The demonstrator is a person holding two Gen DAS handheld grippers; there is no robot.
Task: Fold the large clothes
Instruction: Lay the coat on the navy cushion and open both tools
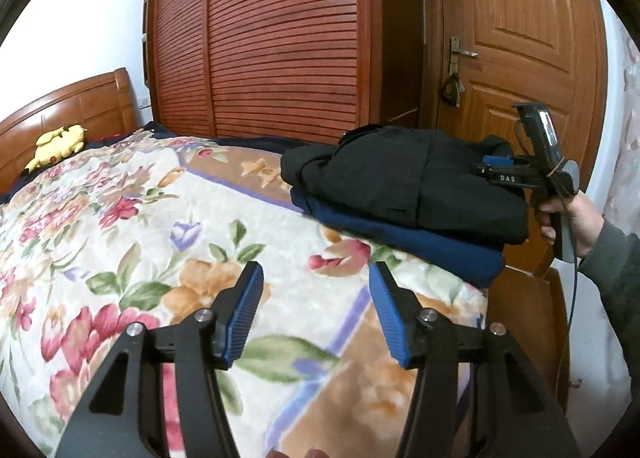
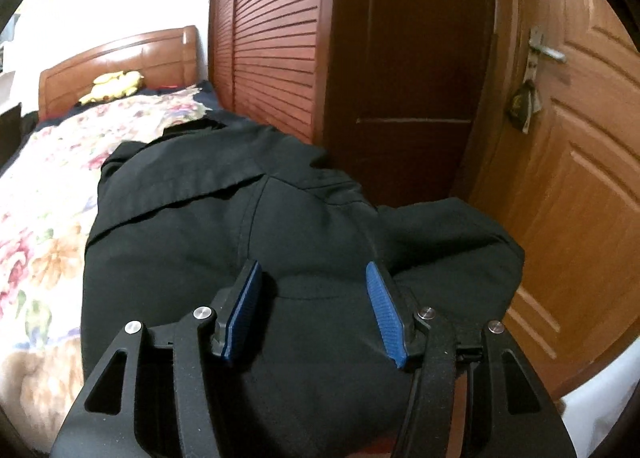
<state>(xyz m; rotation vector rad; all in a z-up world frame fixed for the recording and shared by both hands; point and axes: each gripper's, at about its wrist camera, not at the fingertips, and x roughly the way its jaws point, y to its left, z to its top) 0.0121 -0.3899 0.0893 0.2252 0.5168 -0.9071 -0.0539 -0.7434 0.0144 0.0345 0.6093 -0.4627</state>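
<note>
**Folded clothes stacked at the bed's right edge, both tools empty**

The left hand-held gripper [image 1: 316,310] hangs over the floral blanket [image 1: 160,218] on the bed, its blue pads apart with nothing between them. To its right, at the far right edge of the bed, a folded black garment [image 1: 404,186] lies on top of a folded navy garment [image 1: 420,246]. The right hand-held gripper [image 2: 314,310] hovers just above the black garment, pads apart and clamping nothing. A yellow plush toy [image 1: 60,146] rests by the far wooden headboard [image 1: 80,102].
</note>
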